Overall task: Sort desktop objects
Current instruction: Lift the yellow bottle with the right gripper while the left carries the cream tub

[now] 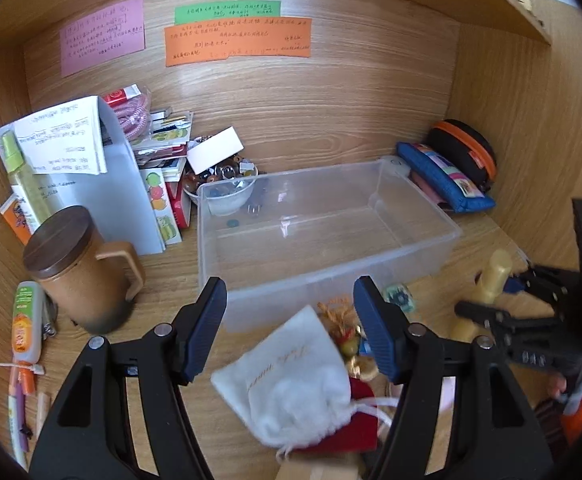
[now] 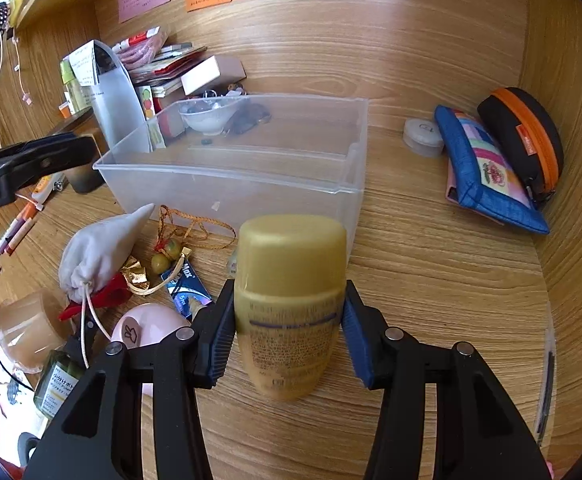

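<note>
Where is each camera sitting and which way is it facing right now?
Left wrist: on the left gripper, facing the desk's back wall over the white pouch; its own open fingers show, plus the right gripper.
Right wrist: on the right gripper, facing the same wall; fingers either side of the yellow bottle.
Shared: the clear plastic bin, the pouch, the bottle.

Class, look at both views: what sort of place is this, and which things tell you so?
Probably a home study desk set in a wooden alcove: handwritten sticky notes on the back panel, a lidded mug, and stacked booklets beside a clear plastic bin.
</note>
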Tool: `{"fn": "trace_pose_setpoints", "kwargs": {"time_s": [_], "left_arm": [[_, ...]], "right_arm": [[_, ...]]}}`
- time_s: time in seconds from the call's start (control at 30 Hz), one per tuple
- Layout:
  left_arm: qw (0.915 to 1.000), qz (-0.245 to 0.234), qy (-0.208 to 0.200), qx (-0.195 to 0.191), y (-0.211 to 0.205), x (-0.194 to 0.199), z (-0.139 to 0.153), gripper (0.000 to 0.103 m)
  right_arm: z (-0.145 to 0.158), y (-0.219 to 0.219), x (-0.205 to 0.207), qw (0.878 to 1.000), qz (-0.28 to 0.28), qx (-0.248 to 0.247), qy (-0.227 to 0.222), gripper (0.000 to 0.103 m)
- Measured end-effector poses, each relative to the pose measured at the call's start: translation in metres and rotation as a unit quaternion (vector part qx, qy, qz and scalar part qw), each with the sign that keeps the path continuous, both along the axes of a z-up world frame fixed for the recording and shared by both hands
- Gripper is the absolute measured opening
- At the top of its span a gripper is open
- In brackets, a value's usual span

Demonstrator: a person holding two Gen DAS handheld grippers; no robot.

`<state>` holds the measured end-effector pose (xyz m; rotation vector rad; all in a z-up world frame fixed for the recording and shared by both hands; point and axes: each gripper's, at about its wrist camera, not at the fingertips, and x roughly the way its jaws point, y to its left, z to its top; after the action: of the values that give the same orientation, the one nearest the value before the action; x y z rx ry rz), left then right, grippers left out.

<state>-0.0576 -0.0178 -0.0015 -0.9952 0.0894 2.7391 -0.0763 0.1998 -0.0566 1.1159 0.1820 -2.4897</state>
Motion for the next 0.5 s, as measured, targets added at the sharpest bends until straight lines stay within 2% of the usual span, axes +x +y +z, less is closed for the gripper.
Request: {"fn": "trace_pose_setpoints", "kwargs": {"time_s": [0.1,0.17,0.2,0.3,0.5], "left_arm": [[0.9999,-0.007,-0.011,-0.001,-0.008,0.020,-0.002,0.067],[0.9996,-0.013,-0.024,-0.001,-0.014,0.036,-0.007,0.074],[0.9996,-0.011,-0.026,-0.006,-0.015,0.043,-0.010,0.074],[0.9990,-0.008,-0.039,-0.021,-0.020,0.065,-0.022,0.075],[0.9971,-0.016,-0.071,-0.020,-0.020,0.094,-0.049,0.083]], "right_arm": [[0.002,0.002,0.003,1.000,-0.002,0.002,0.003,0.045],[0.002,0.003,0.005,1.000,-0.002,0.000,0.003,0.044],[0.002,0.003,0.007,1.000,-0.003,0.000,0.004,0.044],[0.003,0.003,0.011,1.000,-0.001,-0.001,0.005,0.044],[0.008,0.001,0.020,1.000,0.005,0.001,0.012,0.044]]}}
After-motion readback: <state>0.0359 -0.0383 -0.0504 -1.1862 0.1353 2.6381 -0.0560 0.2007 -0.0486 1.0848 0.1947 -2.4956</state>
